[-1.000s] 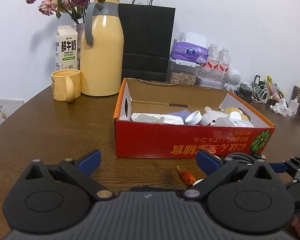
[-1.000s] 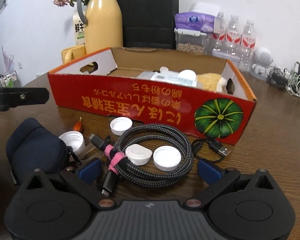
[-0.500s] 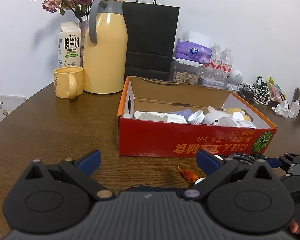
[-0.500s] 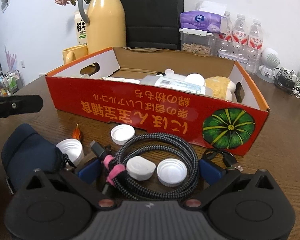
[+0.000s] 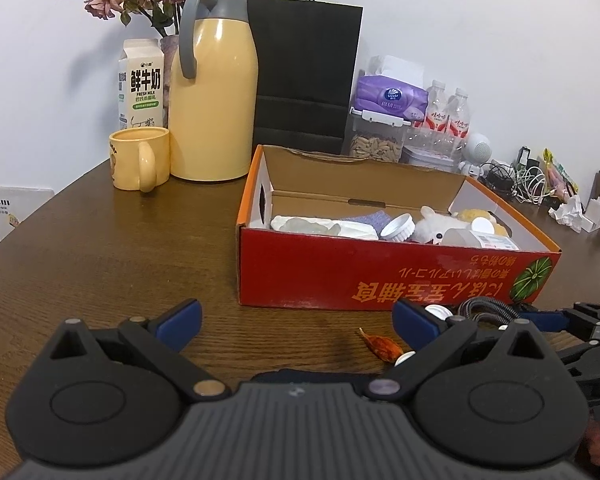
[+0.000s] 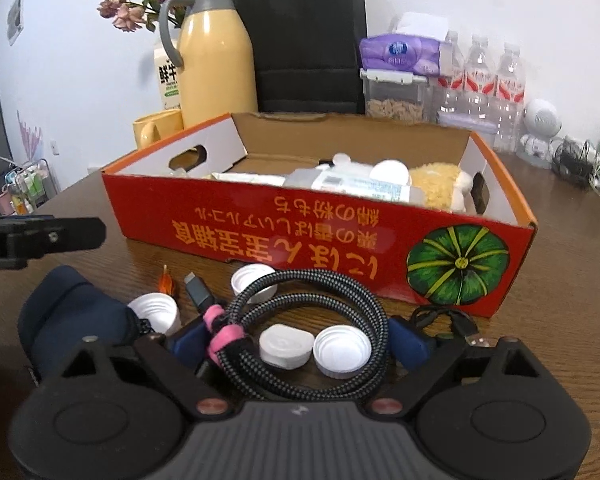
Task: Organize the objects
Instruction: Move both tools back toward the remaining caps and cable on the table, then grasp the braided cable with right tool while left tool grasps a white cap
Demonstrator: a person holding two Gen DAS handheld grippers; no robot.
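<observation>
Holding the black left gripper (image 5: 296, 320) over the brown wooden table (image 5: 100, 260), blue-padded fingers spread wide and gripping nothing. Catching, just beside its right finger, a small orange scrap (image 5: 380, 346) too small to identify.

Switching to the right wrist camera and reading rightward: showing one dark finger of that left tool cut off by the frame edge, hanging above a navy fabric pouch (image 6: 72, 312) whose near side is disappearing behind the tool body. Passing an upturned round white plastic cap (image 6: 156, 312) touching the pouch, then a second white cap (image 6: 254, 278) partly covered by a coiled black braided cable (image 6: 308, 278) bound with a pink tie.

Closing the black right gripper (image 6: 298, 344) on that coil, blue pads standing just outside the loop on either side; leaving it hard to tell whether the pads are touching the braid yet. Framing inside the loop a flat white rounded lid (image 6: 286, 344) and a third white cap (image 6: 342, 350), side by side. Losing the coil's near arc behind the tool body.

Finding, further right, a thin black USB lead (image 6: 456, 320), partly masked by the right finger. Backing everything with the long red cardboard box (image 6: 320, 240), open-topped, already holding white packets, a bottle and a yellow plush toy, mostly screened by the near wall.
</observation>
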